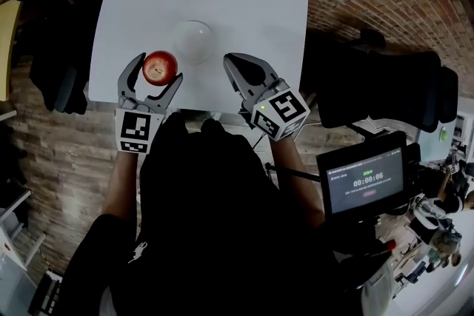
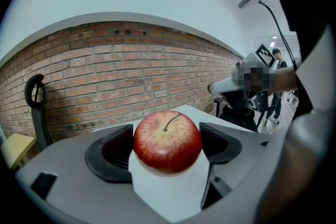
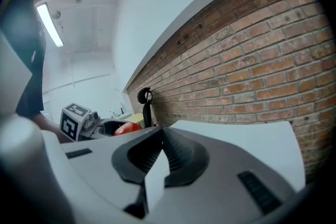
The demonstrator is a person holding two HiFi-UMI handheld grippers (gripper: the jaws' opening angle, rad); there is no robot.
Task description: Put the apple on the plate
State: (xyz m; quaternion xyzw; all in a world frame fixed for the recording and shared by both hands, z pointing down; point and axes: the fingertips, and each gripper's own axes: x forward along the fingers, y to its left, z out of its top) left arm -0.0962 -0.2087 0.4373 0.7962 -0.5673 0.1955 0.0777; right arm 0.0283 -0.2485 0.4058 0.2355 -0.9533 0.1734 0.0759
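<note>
My left gripper [image 1: 161, 66] grips the apple [image 1: 160, 69] just left of the plate [image 1: 195, 32]; my right gripper [image 1: 231, 61], closed and empty, waits on the plate's right.

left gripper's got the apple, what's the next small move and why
Probably carry it a little forward and to the right, until it is over the plate. The left gripper is shut on the apple, and the white plate lies just beyond it, with nothing on it.
</note>
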